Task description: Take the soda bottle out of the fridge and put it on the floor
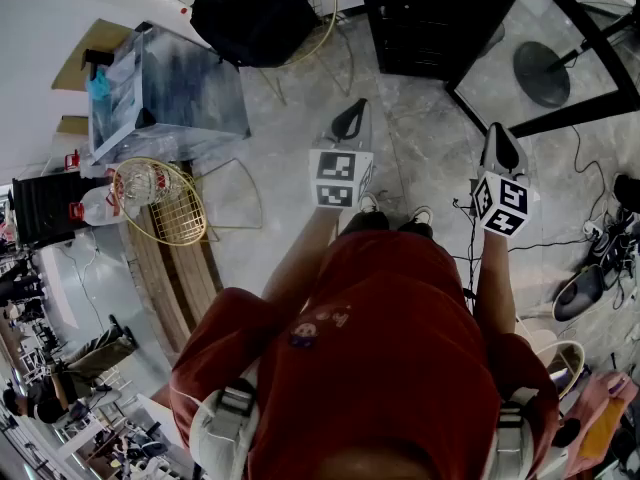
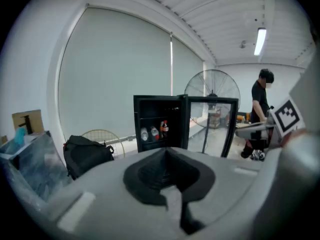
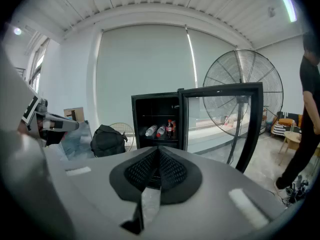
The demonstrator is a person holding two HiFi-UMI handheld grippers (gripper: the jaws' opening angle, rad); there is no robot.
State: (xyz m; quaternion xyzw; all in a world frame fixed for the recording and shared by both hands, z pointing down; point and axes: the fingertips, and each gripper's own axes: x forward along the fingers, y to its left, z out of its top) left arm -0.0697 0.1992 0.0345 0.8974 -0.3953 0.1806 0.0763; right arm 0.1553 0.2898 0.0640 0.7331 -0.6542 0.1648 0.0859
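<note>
Soda bottle (image 3: 169,128) upright on fridge (image 3: 150,98) shelf, well beyond closed right tool (image 3: 158,151).

A black backpack (image 1: 255,18) is seen with a gold wire chair (image 1: 330,8) just behind it, and a translucent plastic box (image 1: 170,93) is set just beside the two. A cardboard box (image 1: 85,53) is placed beyond that box, against the wall. A second gold wire seat (image 1: 170,208) is found near some wooden slats (image 1: 165,278) (something red and white is lodged in it, too blurred to be named), and a clear bottle with a red cap (image 1: 95,208) is laid just beside it. A large pedestal fan (image 3: 245,91) is stood to the right of a drawn pale blind (image 3: 142,64). Dark shoes (image 1: 580,293) and black cables (image 1: 578,163) are scattered at the right. A person in black (image 2: 260,111) is seen standing in the background.
</note>
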